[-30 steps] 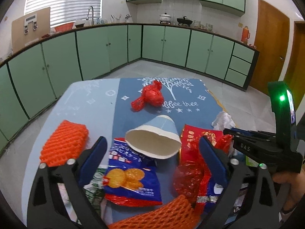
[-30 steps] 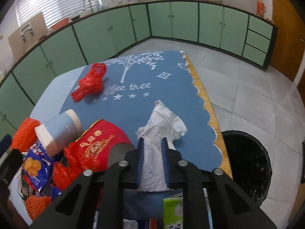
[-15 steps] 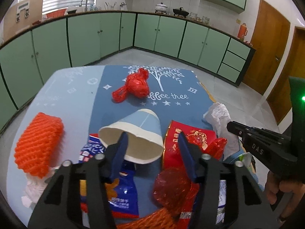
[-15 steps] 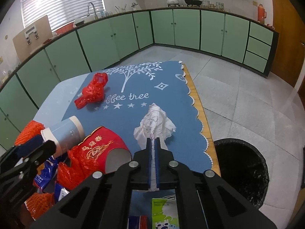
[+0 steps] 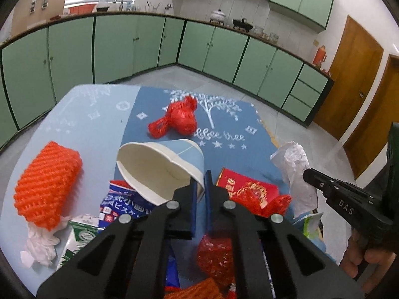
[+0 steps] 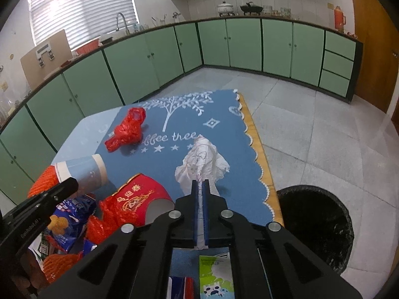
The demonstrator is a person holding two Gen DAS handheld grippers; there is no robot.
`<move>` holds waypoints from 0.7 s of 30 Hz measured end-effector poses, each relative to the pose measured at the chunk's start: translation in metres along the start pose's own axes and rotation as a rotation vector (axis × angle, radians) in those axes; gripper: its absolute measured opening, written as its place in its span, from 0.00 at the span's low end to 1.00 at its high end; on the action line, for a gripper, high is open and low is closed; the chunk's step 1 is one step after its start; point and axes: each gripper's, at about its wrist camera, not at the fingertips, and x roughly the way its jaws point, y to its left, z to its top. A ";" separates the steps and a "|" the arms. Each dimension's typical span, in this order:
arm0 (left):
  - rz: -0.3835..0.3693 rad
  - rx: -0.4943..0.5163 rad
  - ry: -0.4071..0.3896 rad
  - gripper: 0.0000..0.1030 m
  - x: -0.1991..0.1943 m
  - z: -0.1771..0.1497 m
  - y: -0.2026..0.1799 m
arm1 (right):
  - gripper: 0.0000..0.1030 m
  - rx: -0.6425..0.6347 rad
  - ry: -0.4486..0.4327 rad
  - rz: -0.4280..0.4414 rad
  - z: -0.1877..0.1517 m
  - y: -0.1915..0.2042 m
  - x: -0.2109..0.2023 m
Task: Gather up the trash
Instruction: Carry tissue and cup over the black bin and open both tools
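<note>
My left gripper (image 5: 201, 178) is shut on the rim of a blue and white paper cup (image 5: 159, 168) that lies on its side on the table. My right gripper (image 6: 199, 185) is shut on a crumpled white tissue (image 6: 202, 160) and holds it up over the blue cloth; the tissue also shows in the left wrist view (image 5: 294, 164). A black trash bin (image 6: 316, 224) stands on the floor right of the table.
On the table lie a red plastic bag (image 5: 179, 119), an orange foam net (image 5: 47, 184), a blue biscuit packet (image 5: 119, 205), a red packet (image 5: 247, 189), a small green carton (image 6: 215, 274) and more wrappers. Green cabinets line the walls.
My left gripper closed from wide open onto the cup's rim. My right gripper closed on the tissue and lifted it a little.
</note>
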 end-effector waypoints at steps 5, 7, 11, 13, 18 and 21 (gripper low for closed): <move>-0.043 0.040 -0.059 0.04 -0.022 0.011 -0.020 | 0.03 0.020 -0.079 -0.008 0.008 -0.013 -0.031; -0.085 0.065 -0.079 0.04 -0.030 0.018 -0.037 | 0.03 0.034 -0.109 -0.032 0.011 -0.027 -0.046; -0.191 0.112 -0.080 0.04 -0.031 0.024 -0.077 | 0.03 0.100 -0.142 -0.102 0.005 -0.071 -0.076; -0.257 0.137 -0.059 0.04 -0.025 0.024 -0.104 | 0.03 0.128 -0.146 -0.150 -0.002 -0.092 -0.086; -0.403 0.201 0.043 0.04 0.005 0.011 -0.177 | 0.03 0.218 -0.113 -0.271 -0.029 -0.151 -0.102; -0.454 0.245 0.113 0.04 0.027 -0.002 -0.215 | 0.03 0.269 -0.077 -0.316 -0.048 -0.178 -0.099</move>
